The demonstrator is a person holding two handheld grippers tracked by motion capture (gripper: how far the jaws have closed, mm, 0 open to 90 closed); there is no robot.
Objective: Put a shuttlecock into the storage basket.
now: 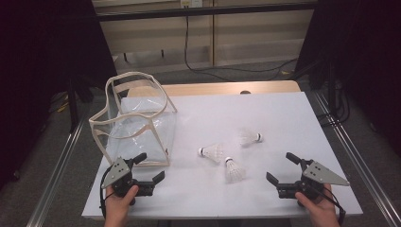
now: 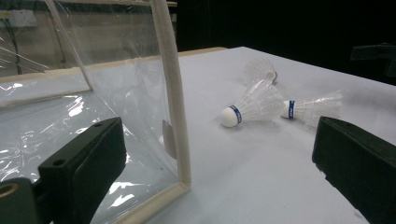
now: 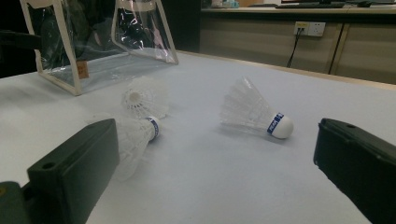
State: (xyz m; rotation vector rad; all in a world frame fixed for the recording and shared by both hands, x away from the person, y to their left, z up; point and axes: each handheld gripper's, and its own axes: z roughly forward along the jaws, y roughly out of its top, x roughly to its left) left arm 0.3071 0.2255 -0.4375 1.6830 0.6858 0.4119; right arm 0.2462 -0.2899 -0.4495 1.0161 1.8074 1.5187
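A: Shuttlecocks, three of them, lie on the white bench point(image 1: 283, 118). Where exactly?

B: Between the two hands, a little right of centre. One shuttlecock point(image 1: 213, 152) lies on its side nearest the clear bag point(image 1: 137, 123), a second point(image 1: 234, 169) just beside it toward the person, and the third point(image 1: 249, 137) farther back, apart from the pair.

A: And the grippers?

B: The left gripper point(image 1: 147, 166) rests at the near left of the bench, jaws spread wide with nothing between them, just beside the bag's near corner. In the left gripper view the bag's cream-edged corner point(image 2: 180, 140) stands between its jaws.

A: The right one?

B: The right gripper point(image 1: 282, 166) sits near the right front, jaws wide and empty, pointing toward the shuttlecocks and touching none.
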